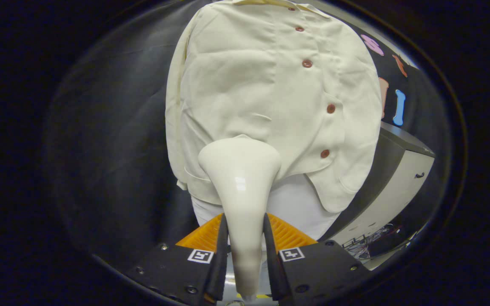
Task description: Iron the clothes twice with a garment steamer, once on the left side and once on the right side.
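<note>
Gripped between the two fingers [223, 250] of the gripper [245, 248] is the narrow neck of a glossy cream-white garment steamer with a flared, trumpet-shaped head [240, 178]; both fingers press against the neck from either side, so the tool is pinching the steamer. Each finger carries a small square black-and-white marker [200, 256] on its body, just behind ribbed pads. Beyond the fingers the neck widens, and the wide end of the steamer head meets the lower front of a cream button-up shirt of creased woven cloth [249, 93], on the side of the shirt left of the button row, seemingly touching the fabric just above the hem. Five round reddish-brown buttons [307, 63] run down the shirt's placket, curving away to the right of the steamer head. Below the hem, directly behind the steamer's neck, a plain white panel or under-layer [298, 204] shows; I cannot tell which it is. Dark, softly folded black cloth [113, 140] hangs behind and to the left of the shirt. Off to the right, past the shirt's edge, stands a pale grey cabinet with a dark top [402, 170], with a tangle of thin wires [370, 240] near its base
</note>
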The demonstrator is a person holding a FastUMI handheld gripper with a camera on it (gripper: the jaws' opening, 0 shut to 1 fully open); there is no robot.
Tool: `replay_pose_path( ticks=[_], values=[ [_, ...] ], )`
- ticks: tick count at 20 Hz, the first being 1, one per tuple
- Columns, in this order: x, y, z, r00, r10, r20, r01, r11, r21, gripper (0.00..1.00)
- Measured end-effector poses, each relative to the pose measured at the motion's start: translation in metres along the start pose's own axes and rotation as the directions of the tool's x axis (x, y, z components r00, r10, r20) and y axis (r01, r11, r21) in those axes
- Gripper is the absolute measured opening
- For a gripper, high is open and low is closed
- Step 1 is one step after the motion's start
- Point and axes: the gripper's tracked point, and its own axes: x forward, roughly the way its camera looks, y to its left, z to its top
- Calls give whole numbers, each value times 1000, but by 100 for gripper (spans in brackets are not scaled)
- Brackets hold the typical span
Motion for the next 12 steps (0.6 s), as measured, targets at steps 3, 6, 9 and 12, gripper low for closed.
replay_pose_path(
  ticks=[3,6,9,12],
  values=[
    [-23,-7,12,999,34,41,-33,999,-3,42],
    [-54,-21,30,994,66,87,-66,998,-8,42],
    [-85,-45,54,987,82,137,-83,997,3,41],
    [-110,-72,83,976,95,194,-97,995,-2,41]
  ],
)
